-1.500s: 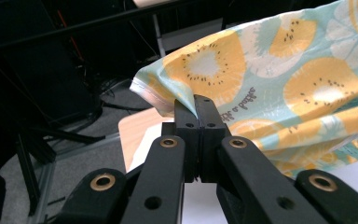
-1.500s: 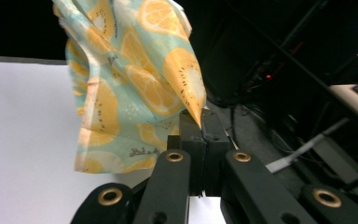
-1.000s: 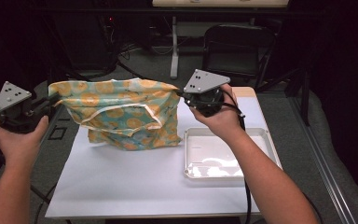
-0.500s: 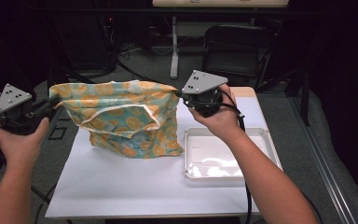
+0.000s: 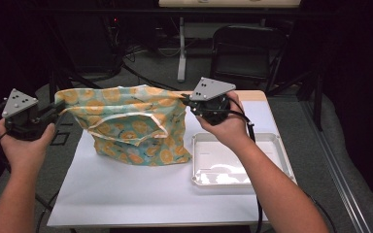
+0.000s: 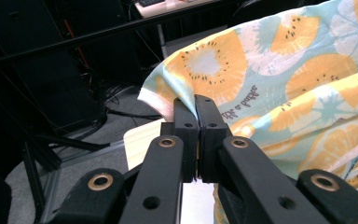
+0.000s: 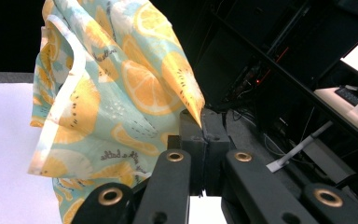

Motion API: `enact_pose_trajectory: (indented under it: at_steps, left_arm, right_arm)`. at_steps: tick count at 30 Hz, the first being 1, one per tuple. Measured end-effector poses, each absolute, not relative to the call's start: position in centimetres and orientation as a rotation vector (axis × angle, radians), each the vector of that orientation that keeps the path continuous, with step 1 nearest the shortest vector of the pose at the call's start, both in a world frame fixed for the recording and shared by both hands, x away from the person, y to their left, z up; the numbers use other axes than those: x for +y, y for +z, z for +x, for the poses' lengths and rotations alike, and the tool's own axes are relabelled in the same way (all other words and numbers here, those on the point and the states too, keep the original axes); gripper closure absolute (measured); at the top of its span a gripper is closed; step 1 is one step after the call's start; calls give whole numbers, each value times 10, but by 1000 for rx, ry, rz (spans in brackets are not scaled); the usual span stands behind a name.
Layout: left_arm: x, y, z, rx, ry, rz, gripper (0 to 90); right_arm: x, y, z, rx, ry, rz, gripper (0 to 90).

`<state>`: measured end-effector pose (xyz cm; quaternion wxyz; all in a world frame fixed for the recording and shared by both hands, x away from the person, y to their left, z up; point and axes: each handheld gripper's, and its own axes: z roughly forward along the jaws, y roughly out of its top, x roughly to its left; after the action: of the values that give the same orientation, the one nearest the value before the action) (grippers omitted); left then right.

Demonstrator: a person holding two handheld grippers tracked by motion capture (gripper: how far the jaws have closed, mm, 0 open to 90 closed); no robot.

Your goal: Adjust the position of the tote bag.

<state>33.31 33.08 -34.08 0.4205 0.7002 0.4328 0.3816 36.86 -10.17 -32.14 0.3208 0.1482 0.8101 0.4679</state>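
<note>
A pale blue cloth printed with orange citrus slices, with a white-edged strap, hangs stretched between both grippers above the white table. My left gripper is at the left, off the table's edge. It pinches the cloth's left top corner between its jaws, which have just been opening slightly with the fabric still clamped. My right gripper is shut on the right top corner, and the fabric drapes away from its jaws. The cloth's lower edge rests on the table.
A white tray lies on the table's right half, under my right forearm and just right of the cloth. Behind the table are a dark chair, a stand and cables on the floor.
The hanging part of the cloth has sunk lower and spread right toward the tray. Both hands have stayed almost in place.
</note>
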Motion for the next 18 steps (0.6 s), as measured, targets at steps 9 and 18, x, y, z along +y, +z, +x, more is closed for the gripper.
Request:
enact_pose_trajectory:
  at_steps: [9,18]
  left_arm:
    - [330,-346,341,1112,917,1755,826]
    - [329,-356,347,1132,891,1768,808]
  right_arm:
    - [-104,-332,373,2164,1235,428,900]
    - [-101,-342,374,2198,1225,440,873]
